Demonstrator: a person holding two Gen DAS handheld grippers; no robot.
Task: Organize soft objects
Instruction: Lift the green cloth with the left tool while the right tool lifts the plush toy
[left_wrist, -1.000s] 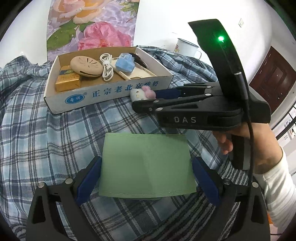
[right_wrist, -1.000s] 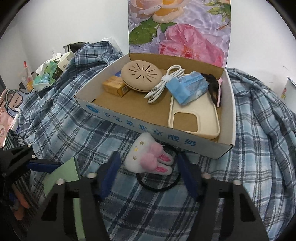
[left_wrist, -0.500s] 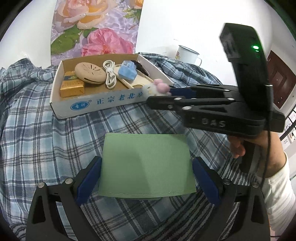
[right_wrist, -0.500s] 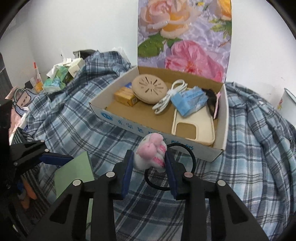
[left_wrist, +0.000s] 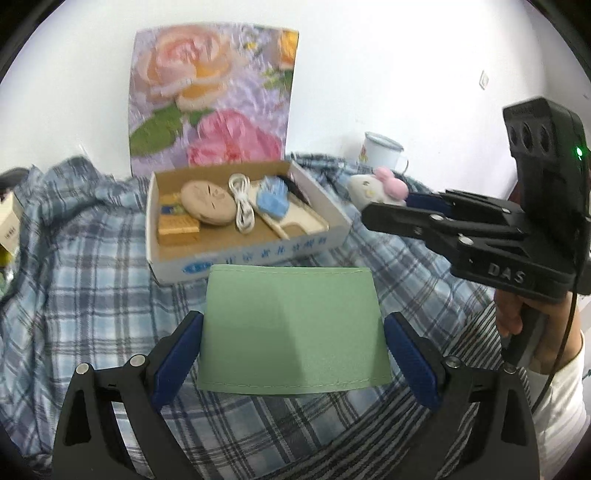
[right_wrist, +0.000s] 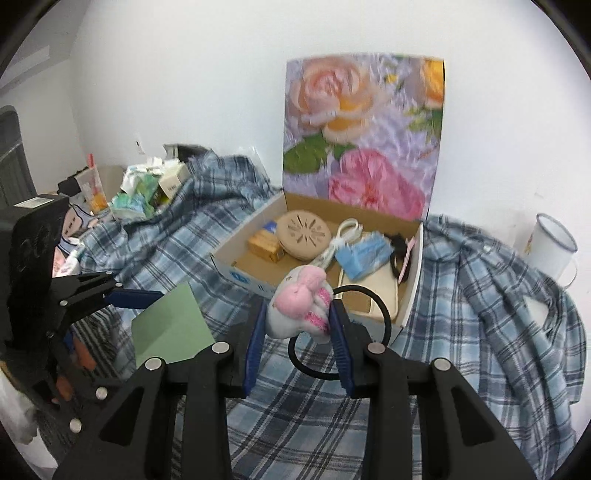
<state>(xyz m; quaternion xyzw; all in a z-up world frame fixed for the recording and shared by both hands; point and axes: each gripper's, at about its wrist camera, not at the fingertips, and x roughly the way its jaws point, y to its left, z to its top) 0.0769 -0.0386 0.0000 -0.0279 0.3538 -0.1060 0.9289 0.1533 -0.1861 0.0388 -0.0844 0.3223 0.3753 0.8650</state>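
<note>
My right gripper (right_wrist: 297, 325) is shut on a white plush toy with pink ears (right_wrist: 301, 308) and holds it in the air in front of the cardboard box (right_wrist: 410, 295); a black hair tie (right_wrist: 373, 295) hangs from the toy. The toy also shows in the left wrist view (left_wrist: 376, 186), to the right of the box (left_wrist: 258, 251). My left gripper (left_wrist: 293, 332) holds a folded green cloth (left_wrist: 291, 325) between its blue pads above the plaid blanket. The cloth also shows in the right wrist view (right_wrist: 170, 328).
The box holds a round beige case (right_wrist: 303, 232), a white cable (right_wrist: 343, 236), a blue face mask (right_wrist: 364, 254), a beige phone case (right_wrist: 373, 291) and a yellow packet (right_wrist: 266, 247). A white enamel mug (right_wrist: 550, 243) stands at the right. Clutter (right_wrist: 144, 188) lies at the far left.
My right gripper closed on the plush toy and lifted it off the blanket, with the hair tie dangling. My left gripper rose with the green cloth.
</note>
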